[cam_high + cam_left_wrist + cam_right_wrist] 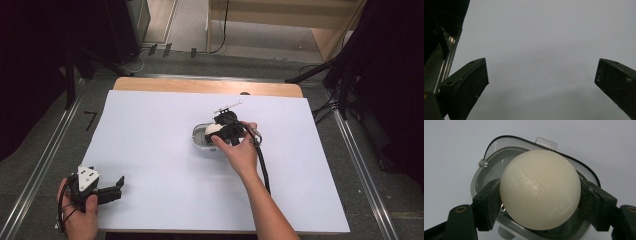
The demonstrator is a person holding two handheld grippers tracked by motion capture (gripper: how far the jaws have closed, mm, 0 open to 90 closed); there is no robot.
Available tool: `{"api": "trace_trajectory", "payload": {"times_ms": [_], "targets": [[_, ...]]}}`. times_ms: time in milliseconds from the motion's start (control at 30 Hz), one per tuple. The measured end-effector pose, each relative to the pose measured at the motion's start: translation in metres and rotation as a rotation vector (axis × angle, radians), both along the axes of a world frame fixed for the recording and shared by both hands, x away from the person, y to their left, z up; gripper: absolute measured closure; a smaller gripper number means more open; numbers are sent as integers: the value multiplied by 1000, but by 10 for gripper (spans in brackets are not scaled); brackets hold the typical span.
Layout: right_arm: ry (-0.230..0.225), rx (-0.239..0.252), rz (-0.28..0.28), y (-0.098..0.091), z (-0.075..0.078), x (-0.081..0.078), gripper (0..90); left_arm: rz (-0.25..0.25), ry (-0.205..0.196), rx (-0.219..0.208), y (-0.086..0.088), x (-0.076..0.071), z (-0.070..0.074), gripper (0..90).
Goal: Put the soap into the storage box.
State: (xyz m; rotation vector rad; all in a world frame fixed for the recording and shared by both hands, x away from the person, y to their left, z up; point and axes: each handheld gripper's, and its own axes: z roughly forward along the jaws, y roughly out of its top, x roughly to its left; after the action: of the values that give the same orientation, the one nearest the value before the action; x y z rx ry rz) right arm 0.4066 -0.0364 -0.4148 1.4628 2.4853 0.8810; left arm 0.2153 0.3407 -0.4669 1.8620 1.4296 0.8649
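Right gripper (540, 202) was clamped across the widest part of a cream-white ball (540, 190) over the open clear container (477, 182); smooth, hard and likely slippery, it seemed best held at that equator.

A lab or recording studio is suggested. A table (150, 150) covered in white sheet is set between metal rails (40, 160) on grey carpet, black stands (350, 70) are placed at both sides, and cables (220, 30) are seen at the far wall.
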Motion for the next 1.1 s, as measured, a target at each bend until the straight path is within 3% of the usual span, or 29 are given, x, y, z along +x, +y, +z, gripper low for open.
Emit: {"api": "trace_trajectory", "payload": {"times_ms": [100,267,867,1100], "targets": [[-9,0,1,0,0,0,250,0,0,-1,0,0,0,0],[-31,71,3,-7,9,-1,274,0,1,1,0,0,0,0],[-66,89,-16,-30,16,-14,268,0,2,2,0,0,0,0],[-71,90,-20,-45,16,-21,179,0,2,3,0,0,0,0]]}}
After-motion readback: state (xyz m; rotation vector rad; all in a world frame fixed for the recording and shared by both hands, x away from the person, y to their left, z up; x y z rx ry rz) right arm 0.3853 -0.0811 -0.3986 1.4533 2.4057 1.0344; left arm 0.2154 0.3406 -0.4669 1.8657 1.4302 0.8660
